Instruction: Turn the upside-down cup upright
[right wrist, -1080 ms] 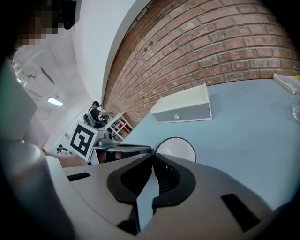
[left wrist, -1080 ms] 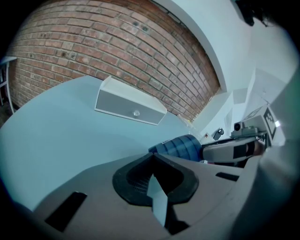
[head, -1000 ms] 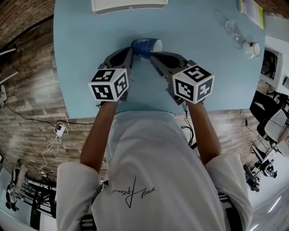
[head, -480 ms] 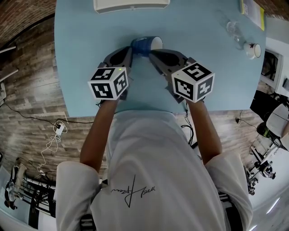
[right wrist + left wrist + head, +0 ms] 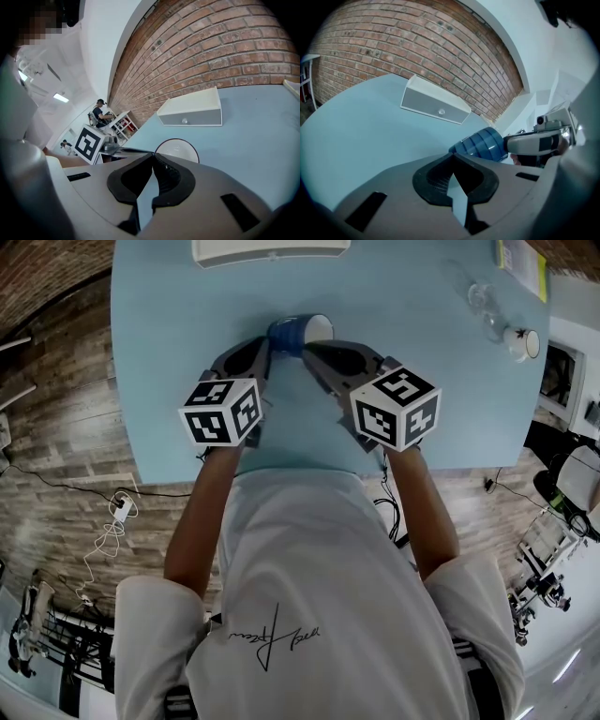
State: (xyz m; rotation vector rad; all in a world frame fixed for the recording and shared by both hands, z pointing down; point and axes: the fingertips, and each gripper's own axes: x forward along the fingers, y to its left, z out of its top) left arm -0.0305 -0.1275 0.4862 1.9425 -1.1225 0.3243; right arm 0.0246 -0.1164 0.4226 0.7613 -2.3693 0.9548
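The blue cup (image 5: 292,333) lies tipped on its side above the light blue table (image 5: 187,306), its white mouth (image 5: 318,327) turned to the right. In the right gripper view that mouth (image 5: 178,150) faces me just past the jaw tips. My right gripper (image 5: 310,343) is shut on the cup's rim, one jaw inside and one outside. My left gripper (image 5: 265,343) is shut with nothing in it, its tip against the cup's ribbed blue side (image 5: 482,142). The right gripper's fingers (image 5: 533,143) show beyond the cup in the left gripper view.
A white box (image 5: 270,250) stands at the table's far edge. At the far right are a clear glass (image 5: 481,296), a small white cup (image 5: 526,340) and a yellow booklet (image 5: 522,263). The table's near edge runs just under both grippers.
The cup has shifted slightly left and away, and its white mouth has turned further up. Both grippers have moved with it.
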